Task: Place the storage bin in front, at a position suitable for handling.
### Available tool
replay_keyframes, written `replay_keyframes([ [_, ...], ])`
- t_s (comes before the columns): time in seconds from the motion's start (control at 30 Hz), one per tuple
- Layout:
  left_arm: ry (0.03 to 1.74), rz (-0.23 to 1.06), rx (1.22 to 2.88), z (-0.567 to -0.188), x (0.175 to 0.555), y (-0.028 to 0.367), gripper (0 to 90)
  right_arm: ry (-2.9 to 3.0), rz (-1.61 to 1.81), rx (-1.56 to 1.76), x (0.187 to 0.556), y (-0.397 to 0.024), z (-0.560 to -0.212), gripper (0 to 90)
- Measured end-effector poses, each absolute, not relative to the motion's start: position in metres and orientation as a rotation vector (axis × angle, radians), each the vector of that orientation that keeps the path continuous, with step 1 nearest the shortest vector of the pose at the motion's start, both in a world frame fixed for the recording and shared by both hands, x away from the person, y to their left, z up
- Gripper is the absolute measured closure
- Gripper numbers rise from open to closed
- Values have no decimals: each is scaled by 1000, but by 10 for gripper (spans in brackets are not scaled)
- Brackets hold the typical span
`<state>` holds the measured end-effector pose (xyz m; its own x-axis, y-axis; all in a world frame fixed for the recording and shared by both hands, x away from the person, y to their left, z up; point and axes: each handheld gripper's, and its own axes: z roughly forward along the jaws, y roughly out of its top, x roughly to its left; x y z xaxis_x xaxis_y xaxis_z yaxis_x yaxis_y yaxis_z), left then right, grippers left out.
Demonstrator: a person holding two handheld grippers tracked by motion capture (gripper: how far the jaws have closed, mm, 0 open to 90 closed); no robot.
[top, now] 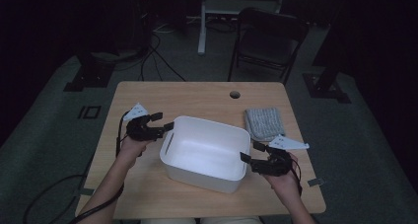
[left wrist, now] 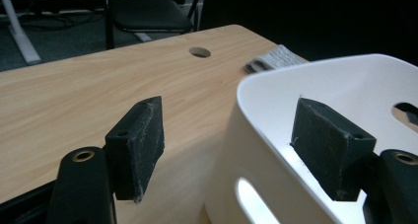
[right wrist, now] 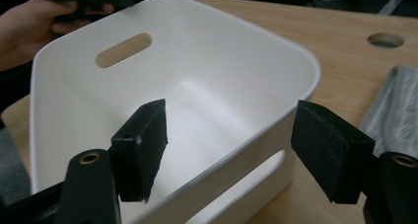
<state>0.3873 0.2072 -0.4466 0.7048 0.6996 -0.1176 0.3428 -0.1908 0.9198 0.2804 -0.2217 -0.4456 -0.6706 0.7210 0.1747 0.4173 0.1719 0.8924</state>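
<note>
Wooden table (top: 148,93): white bin (top: 207,152) wall between my left tongs (top: 165,124), right tongs (top: 249,152); both open, unclamped. Risk: uneven clamping tips bin.

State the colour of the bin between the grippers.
White bin, clearest in the right gripper view.

Dim lab: curtained walls (top: 39,31); floor cables (top: 157,56); folding chair (top: 268,39)

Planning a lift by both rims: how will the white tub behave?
The white tub looks like thin moulded plastic, so probably light and fairly stiff. Its glossy wall may slip between pads. It's empty with a broad base, so it seems unlikely to tip.
</note>
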Motion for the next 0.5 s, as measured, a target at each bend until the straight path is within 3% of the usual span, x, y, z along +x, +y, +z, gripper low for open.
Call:
replay_keyframes([
  [0.17, 797, 361, 1810, -447, 397, 196, 308, 2138, 1480, 1138, 271, -218, -454, 288],
  [0.27, 759, 322, 1801, -450, 400, 191, 472, 2138, 1482, 1148, 265, -216, -456, 288],
  [0.37, 733, 347, 1855, -451, 401, 185, 502, 2139, 1482, 1148, 261, -215, -457, 289],
  [0.4, 733, 344, 1858, -450, 401, 184, 568, 2150, 1503, 1160, 258, -214, -458, 288],
  [0.5, 735, 361, 1853, -447, 402, 180, 631, 2149, 1512, 1168, 254, -211, -459, 290],
])
